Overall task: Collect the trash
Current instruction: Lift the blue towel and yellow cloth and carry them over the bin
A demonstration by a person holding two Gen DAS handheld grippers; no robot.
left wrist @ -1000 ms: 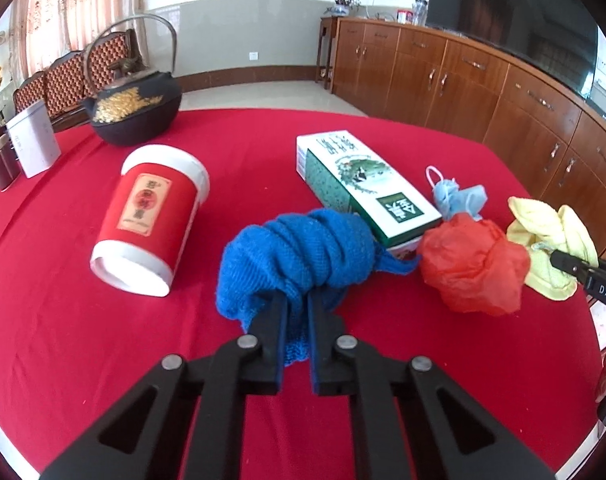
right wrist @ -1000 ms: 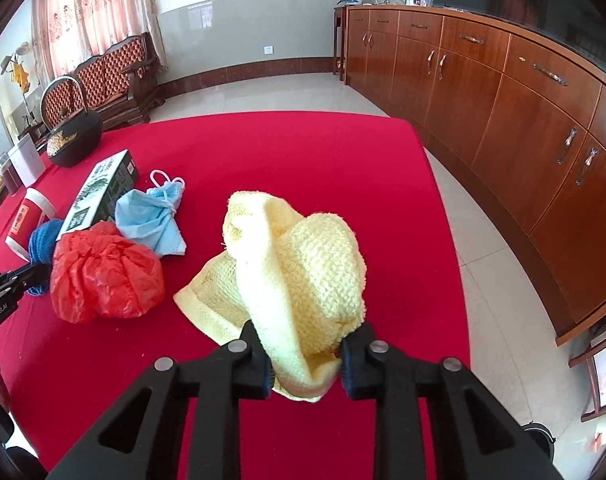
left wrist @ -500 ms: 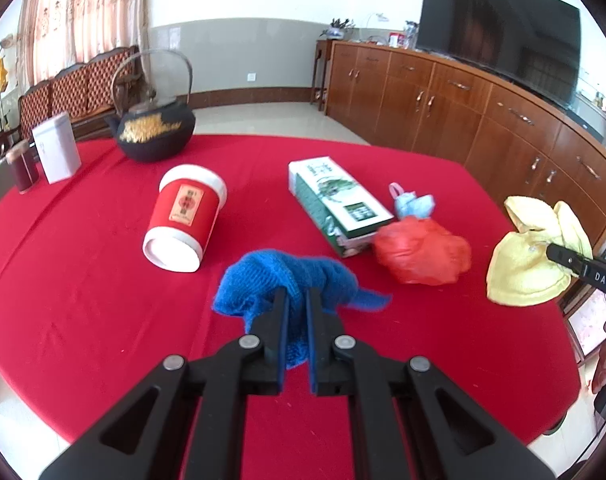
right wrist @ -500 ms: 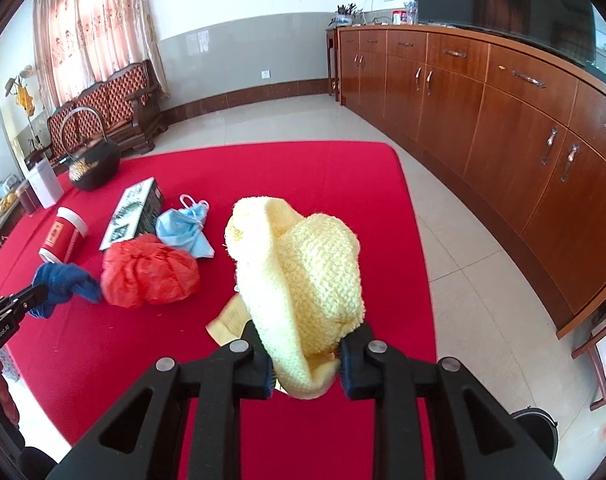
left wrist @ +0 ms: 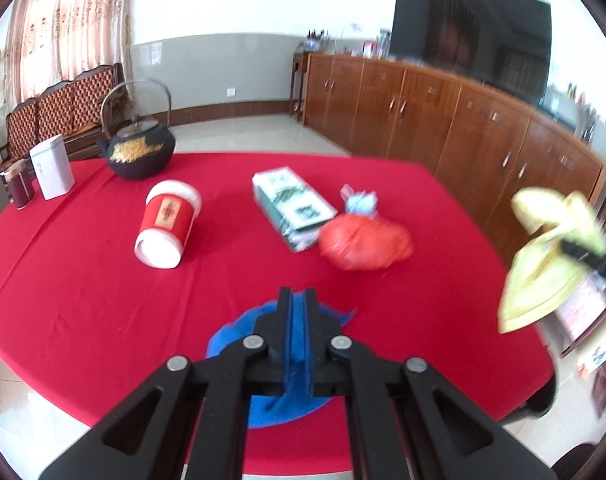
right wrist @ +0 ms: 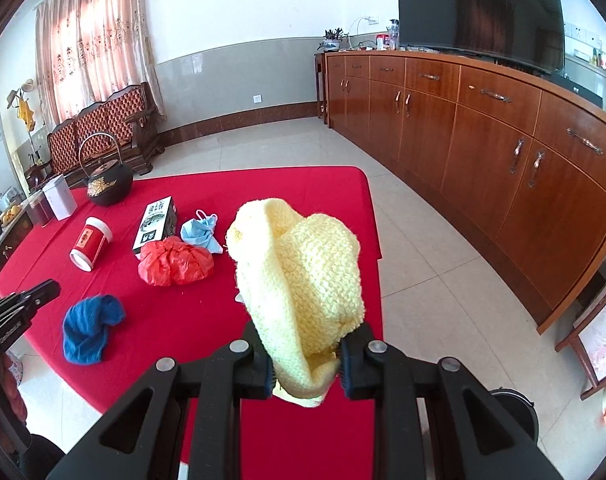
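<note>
My left gripper (left wrist: 297, 292) is shut and hangs above a blue knitted cloth (left wrist: 231, 340) that lies on the red table (left wrist: 83, 300). In the right wrist view a strip of red shows between the left gripper (right wrist: 49, 288) and the blue cloth (right wrist: 91, 328). My right gripper (right wrist: 307, 332) is shut on a yellow knitted cloth (right wrist: 303, 264), held up off the table near its right edge. The yellow cloth (left wrist: 543, 280) is blurred in the left wrist view. A crumpled red plastic bag (right wrist: 175, 260) and a blue face mask (right wrist: 201, 230) lie mid-table.
A green-and-white box (left wrist: 291, 204), a tipped red-and-white canister (left wrist: 167, 220), a black iron teapot (left wrist: 139, 152) and a white tin (left wrist: 51, 168) stand further back. Wooden cabinets (right wrist: 483, 152) line the right wall, with tiled floor between them and the table.
Both grippers rose and drew back from the table. The yellow cloth came fully off the table with the right one. The blue cloth is no longer bunched at the left fingertips and lies flat below.
</note>
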